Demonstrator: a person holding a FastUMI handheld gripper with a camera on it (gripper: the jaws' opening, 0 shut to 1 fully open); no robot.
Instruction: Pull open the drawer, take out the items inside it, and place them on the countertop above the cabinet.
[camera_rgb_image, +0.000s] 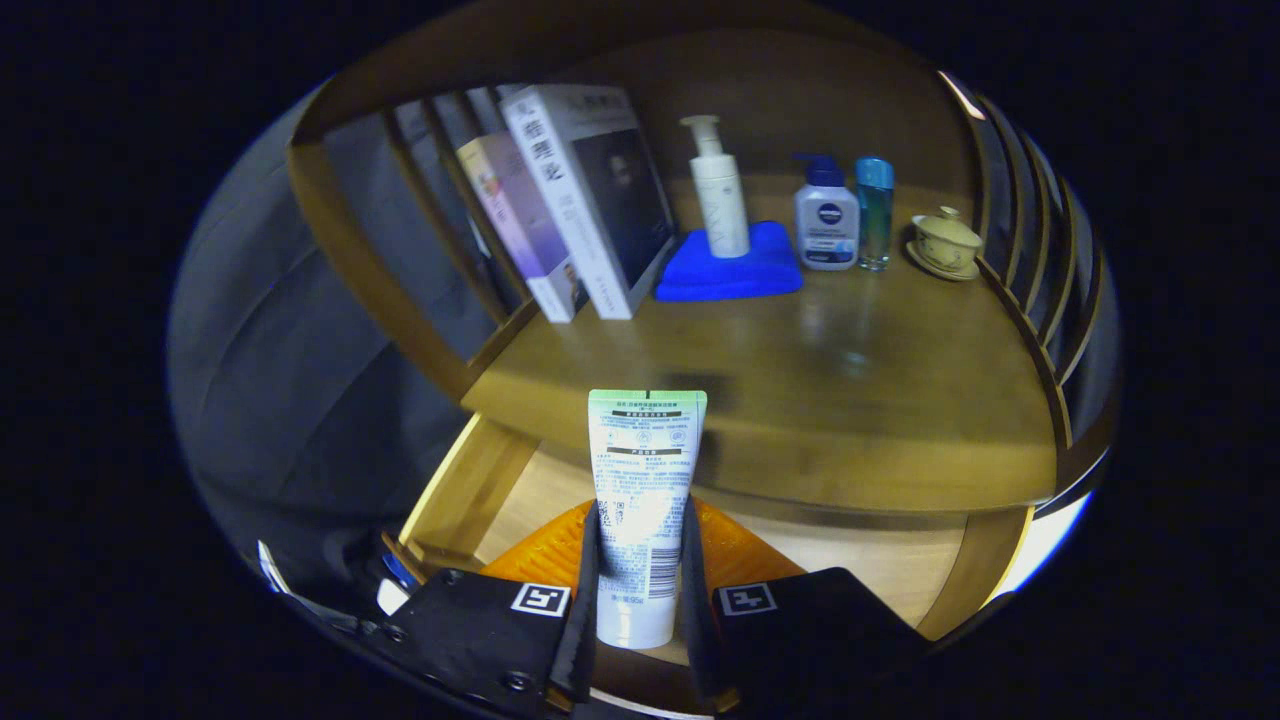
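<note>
claw (640, 575) clamps a cleanser tube (643, 500) upright between both fingers, lower centre of frame, above the open drawer (850, 560). desk (800, 400) just beyond; books (570, 200) upper left, pump bottles (720, 190) behind.

The glossy varnished wooden tabletop (800, 400) reflects the bottles. The white plastic tube (642, 500), pinched between both fingers (588, 570), looks smooth; the folded blue cloth (730, 265) matt; the cream ceramic lidded cup (945, 243) glazed.

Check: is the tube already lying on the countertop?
No: the tube stands gripped in the claw over the open drawer, short of the countertop.
</note>
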